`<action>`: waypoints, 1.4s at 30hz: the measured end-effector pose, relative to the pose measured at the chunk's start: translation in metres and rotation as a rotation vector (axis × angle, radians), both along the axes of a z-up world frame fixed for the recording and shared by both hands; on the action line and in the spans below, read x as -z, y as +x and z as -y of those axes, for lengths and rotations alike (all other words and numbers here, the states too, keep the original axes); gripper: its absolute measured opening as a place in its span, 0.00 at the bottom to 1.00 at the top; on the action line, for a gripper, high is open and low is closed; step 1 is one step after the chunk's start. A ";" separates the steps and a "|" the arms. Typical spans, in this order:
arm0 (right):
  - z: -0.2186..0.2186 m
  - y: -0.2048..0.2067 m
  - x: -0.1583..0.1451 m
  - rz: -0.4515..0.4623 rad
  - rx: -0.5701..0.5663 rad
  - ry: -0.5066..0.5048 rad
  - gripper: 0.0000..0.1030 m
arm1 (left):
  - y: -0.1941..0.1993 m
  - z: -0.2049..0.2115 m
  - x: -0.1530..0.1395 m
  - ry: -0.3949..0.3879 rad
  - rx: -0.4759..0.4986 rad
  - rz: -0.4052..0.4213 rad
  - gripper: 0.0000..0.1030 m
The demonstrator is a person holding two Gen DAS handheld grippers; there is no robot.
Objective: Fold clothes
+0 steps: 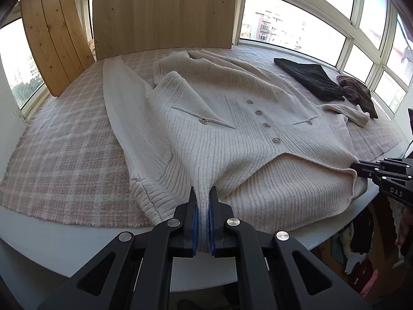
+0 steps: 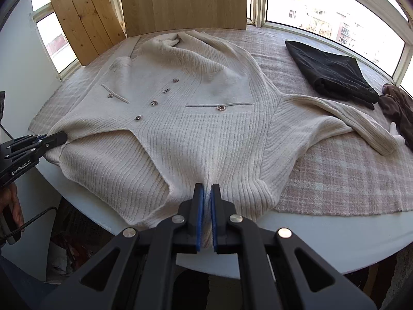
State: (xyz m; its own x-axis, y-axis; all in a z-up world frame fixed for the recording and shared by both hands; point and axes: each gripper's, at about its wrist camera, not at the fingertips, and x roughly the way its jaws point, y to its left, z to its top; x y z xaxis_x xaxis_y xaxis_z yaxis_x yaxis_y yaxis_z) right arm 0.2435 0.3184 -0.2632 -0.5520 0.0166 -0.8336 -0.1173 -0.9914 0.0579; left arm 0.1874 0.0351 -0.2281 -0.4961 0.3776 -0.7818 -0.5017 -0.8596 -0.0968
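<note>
Table: white, round-edged, filling the lower half of both views, windows behind it.
Blanket: pink and white plaid, spread over the table top.
Boards: pale wood, leaning against the windows at upper centre and upper left.
Cardigan: cream ribbed knit with metal buttons, lying face up across the frame's centre on the blanket, hem toward the near table edge, one sleeve reaching right.
Black garment: folded, upper right, on the blanket.
Brown garment: crumpled, right edge, just beside the black one.
Left gripper: bottom centre, blue pads clenched on the cardigan's hem.
Right gripper: bottom centre, pads pinching the hem too.
</note>
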 end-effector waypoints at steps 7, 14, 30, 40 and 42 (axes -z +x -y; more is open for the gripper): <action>0.011 0.026 0.024 0.061 0.056 0.041 0.06 | 0.033 0.010 0.029 -0.004 0.025 0.071 0.10; 0.006 0.030 -0.011 -0.024 0.112 0.182 0.48 | 0.037 0.041 -0.021 -0.073 -0.131 -0.127 0.74; -0.022 -0.081 -0.033 -0.079 -0.018 0.079 0.48 | -0.294 0.032 -0.015 -0.141 -0.463 -0.100 0.74; -0.032 -0.079 -0.018 0.005 0.125 0.033 0.48 | -0.493 0.018 0.029 -0.096 -0.475 0.045 0.74; -0.032 -0.082 -0.016 0.016 0.156 0.017 0.48 | -0.503 0.017 0.031 -0.090 -0.465 0.044 0.67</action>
State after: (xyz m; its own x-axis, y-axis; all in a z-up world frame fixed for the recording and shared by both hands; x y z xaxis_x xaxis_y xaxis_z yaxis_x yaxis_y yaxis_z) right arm 0.1619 0.3506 -0.2477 -0.5284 0.1156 -0.8411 -0.2709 -0.9619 0.0380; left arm -0.3160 0.0180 -0.2595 -0.5622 0.0534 -0.8252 -0.0588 -0.9980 -0.0245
